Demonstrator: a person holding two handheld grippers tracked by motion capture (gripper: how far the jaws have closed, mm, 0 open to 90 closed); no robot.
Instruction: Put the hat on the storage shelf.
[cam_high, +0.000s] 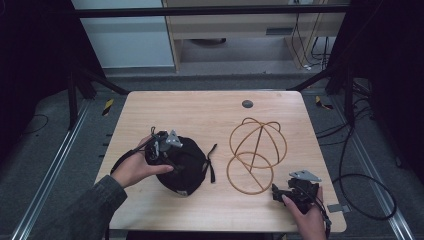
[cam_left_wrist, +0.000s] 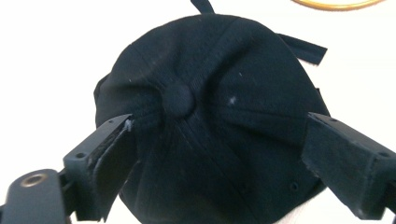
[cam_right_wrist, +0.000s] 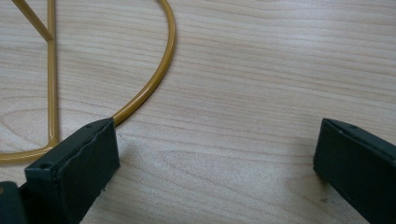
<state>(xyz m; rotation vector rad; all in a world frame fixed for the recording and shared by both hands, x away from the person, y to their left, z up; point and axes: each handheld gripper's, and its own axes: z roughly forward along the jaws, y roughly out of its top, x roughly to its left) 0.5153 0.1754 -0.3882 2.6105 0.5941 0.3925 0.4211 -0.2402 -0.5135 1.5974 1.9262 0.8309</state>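
Observation:
A black cap (cam_high: 182, 167) lies crown-up on the left half of the wooden table (cam_high: 200, 110), its strap ends trailing to the right. My left gripper (cam_high: 167, 155) hovers over it from the left. In the left gripper view its jaws (cam_left_wrist: 218, 125) stand wide apart on either side of the cap's crown (cam_left_wrist: 210, 107), near the top button (cam_left_wrist: 177, 99); I cannot see the pads pressing the fabric. A gold wire hat frame (cam_high: 229, 172) lies right of the cap. My right gripper (cam_high: 276, 191) rests near the front right, open (cam_right_wrist: 218, 128), beside the frame's ring (cam_right_wrist: 159, 79), holding nothing.
A small grey disc (cam_high: 247, 104) is set into the table near its far edge. Cables (cam_high: 360, 185) loop on the floor to the right of the table. Dark stands and a shelf unit lie beyond the far edge.

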